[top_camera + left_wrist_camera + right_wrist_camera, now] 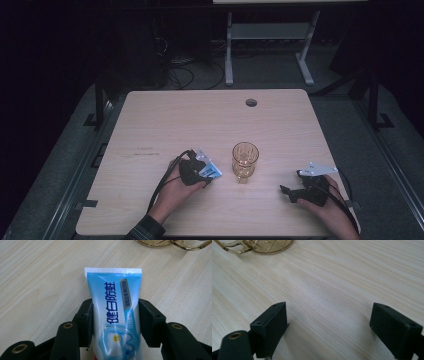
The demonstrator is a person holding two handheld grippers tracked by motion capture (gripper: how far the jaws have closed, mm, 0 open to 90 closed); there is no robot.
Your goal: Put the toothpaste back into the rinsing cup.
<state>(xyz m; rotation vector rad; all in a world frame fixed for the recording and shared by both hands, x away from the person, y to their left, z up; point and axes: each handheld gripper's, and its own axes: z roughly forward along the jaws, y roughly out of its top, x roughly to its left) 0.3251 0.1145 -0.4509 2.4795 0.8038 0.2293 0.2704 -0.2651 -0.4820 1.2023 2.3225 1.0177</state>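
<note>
- The toothpaste tube, light blue with white and grey print, sits squarely between the jaws of my left tongs; both pads press its sides, and its flat crimped end points toward the top of the left gripper view.
- In the high view the tube lies just left of centre in the lower half of the frame, low over the counter; I cannot tell whether it touches the wood.
- My left tongs are clamped on it, with the left hand behind them.
- Just to the right of the tube stands an amber glass, upright, near but apart from it; its base shows at the top edge of the left gripper view.
- My right tongs sit at the lower right of the high view, well apart from the glass, held by the right hand.
- In the right gripper view those tongs are spread wide with nothing but bare wood between them, the glass's base at upper left.
</note>
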